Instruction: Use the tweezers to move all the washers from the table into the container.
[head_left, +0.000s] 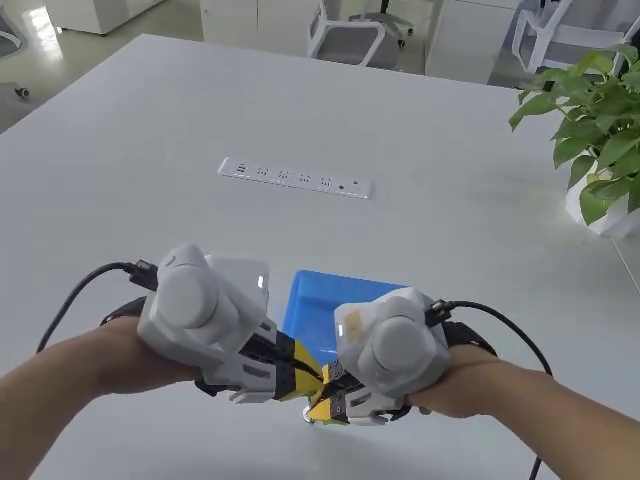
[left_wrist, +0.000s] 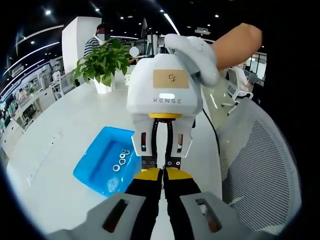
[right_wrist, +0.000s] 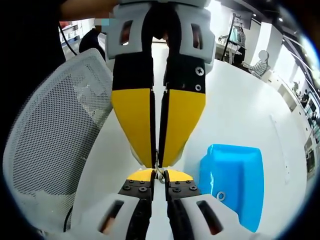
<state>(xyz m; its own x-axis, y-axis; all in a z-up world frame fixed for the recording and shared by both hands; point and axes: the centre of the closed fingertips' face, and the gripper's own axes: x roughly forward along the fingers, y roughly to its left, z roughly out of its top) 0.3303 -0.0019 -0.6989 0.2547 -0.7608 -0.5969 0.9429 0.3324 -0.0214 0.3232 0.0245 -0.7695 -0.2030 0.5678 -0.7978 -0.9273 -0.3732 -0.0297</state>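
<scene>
White tabletop (head_left: 420, 230) carries the blue container (left_wrist: 92, 167), washers (left_wrist: 121, 159) lying inside at centre left of the left gripper view; left gripper (left_wrist: 163, 176) and right gripper (right_wrist: 160, 177) meet tip to tip, jaws narrow, perhaps pinching tweezers (right_wrist: 158, 171), so seat that grip squarely first.

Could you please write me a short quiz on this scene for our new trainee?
1. True or false: the blue container already holds washers.
2. Which of these lies on the table beyond the container in the head view? A) a power strip B) a keyboard C) a mug
3. How do the left gripper and the right gripper stand to each other?
Key: 1 true; 2 A; 3 tip to tip, facing each other.
</scene>
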